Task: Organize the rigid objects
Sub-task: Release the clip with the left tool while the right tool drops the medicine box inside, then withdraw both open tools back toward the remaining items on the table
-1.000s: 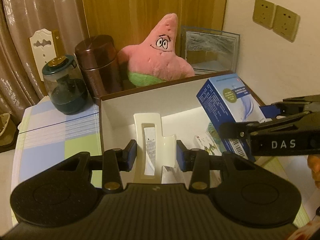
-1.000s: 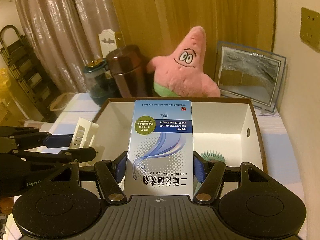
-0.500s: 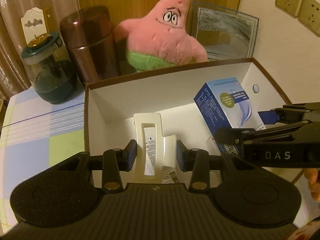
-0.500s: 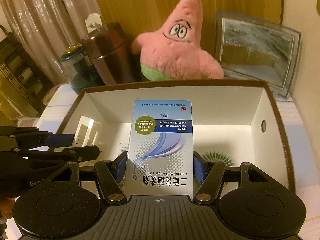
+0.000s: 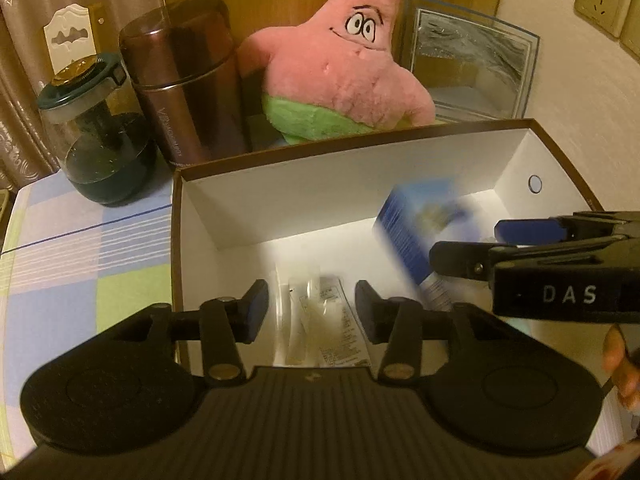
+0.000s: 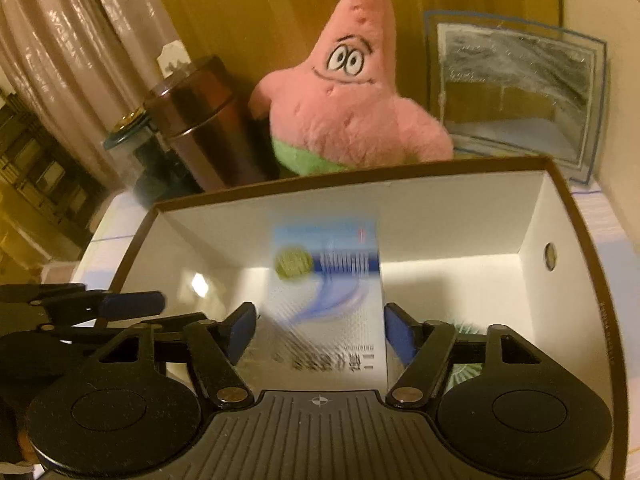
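Stiff white-lined cardboard box [image 5: 192, 216] w/ brown rim. Left tongs [image 5: 311, 309] spread apart, blurred cream plastic piece [image 5: 304, 320] loose between pads, inside box. Right tongs [image 6: 320, 334] also apart; glossy blue-white carton [image 6: 332, 300], blurred, between them, over box interior.

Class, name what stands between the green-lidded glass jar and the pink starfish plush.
A brown metal flask stands between jar and plush, clearest in the left wrist view.
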Motion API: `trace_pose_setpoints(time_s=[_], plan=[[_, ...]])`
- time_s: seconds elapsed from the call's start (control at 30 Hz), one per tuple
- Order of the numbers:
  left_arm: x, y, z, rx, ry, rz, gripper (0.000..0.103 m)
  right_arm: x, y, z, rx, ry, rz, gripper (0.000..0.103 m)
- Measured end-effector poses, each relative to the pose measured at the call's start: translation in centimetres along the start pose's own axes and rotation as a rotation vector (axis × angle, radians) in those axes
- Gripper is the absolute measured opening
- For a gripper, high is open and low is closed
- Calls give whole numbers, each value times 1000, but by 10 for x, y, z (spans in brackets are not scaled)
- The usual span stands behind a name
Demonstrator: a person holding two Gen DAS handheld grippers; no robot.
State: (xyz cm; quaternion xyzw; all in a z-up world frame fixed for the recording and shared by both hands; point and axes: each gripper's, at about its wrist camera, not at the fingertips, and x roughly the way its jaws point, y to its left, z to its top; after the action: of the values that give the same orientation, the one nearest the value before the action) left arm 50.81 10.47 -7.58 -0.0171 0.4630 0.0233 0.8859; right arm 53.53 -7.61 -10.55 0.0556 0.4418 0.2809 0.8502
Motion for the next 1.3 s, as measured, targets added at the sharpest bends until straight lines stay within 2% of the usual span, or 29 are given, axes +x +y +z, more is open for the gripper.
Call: trace_pose_setpoints(time_s=[0.1,0.5,1.3], plan=[[-6,0,-1,10,-13,1,47,-5,-1,-1,4,-5,1,81],[-36,1,-14,-6,-35,-24,49,-32,-2,-16,1,-9,11,81],[-131,1,-68,-68,-117,-47,49,-117,30,-66,-46,-79,41,81]])
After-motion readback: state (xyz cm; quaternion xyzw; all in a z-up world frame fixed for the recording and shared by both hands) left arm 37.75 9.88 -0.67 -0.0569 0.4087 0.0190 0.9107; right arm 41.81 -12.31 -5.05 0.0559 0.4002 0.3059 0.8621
